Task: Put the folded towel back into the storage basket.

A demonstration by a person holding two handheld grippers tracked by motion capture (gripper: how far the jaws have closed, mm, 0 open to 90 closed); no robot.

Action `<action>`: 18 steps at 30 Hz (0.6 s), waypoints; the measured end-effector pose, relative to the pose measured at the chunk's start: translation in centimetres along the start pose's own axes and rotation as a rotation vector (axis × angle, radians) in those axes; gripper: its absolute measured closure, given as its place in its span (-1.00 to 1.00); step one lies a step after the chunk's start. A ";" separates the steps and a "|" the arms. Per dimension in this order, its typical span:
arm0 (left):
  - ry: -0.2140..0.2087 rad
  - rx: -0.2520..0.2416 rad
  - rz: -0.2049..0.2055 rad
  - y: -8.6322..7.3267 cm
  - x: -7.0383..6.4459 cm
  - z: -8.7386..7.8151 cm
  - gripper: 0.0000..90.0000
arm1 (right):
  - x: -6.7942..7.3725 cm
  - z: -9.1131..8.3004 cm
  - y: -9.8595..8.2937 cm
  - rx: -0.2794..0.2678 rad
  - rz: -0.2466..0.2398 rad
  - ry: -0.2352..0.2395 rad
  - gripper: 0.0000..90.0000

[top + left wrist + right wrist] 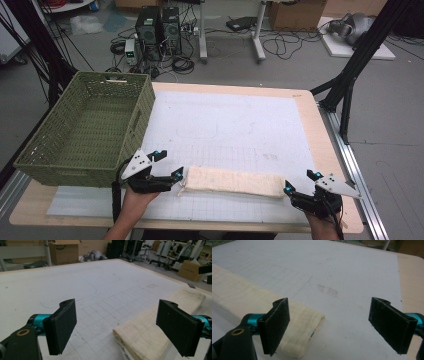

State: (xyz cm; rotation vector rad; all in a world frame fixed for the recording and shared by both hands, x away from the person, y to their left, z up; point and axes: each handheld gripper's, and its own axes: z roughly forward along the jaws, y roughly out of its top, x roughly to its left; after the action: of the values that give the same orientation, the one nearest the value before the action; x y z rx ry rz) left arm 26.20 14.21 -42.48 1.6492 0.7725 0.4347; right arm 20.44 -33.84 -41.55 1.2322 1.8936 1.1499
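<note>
A cream cloth (232, 181), folded into a long narrow strip, lies across the near part of the white gridded mat (230, 130). My left gripper (169, 167) stands open at the strip's left end; in the left gripper view (117, 326) the folded end (140, 337) lies between the jaws, nearer the right one. My right gripper (299, 183) is open at the strip's right end; in the right gripper view (328, 323) that end (297, 322) lies by the left jaw. Neither gripper holds anything.
A green woven basket (37, 162) stands at the table's left, just beyond my left gripper. The wooden table edge (325, 135) runs along the right. On the floor behind are computer towers (159, 30), cables and a black stand (350, 75).
</note>
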 end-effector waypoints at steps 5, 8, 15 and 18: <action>-0.022 0.039 -0.005 -0.2 -0.1 0.5 -0.60 | 0.0 0.3 -0.1 0.009 -0.010 0.006 -0.65; -0.033 0.068 -0.010 -0.3 -0.2 0.9 -0.59 | 0.1 0.3 -0.1 0.008 -0.005 0.011 -0.65; -0.070 0.175 -0.039 -0.7 -0.3 1.8 -0.56 | 0.1 0.3 -0.2 0.018 -0.014 0.016 -0.65; -0.076 0.199 -0.044 -0.8 -0.4 2.1 -0.51 | 0.2 0.3 -0.2 0.019 -0.012 0.020 -0.65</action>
State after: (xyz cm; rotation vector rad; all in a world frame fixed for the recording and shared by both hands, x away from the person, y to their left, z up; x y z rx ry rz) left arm 27.11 12.49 -43.64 1.8185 0.8143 0.2691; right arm 20.55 -33.61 -41.87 1.2218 1.9287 1.1441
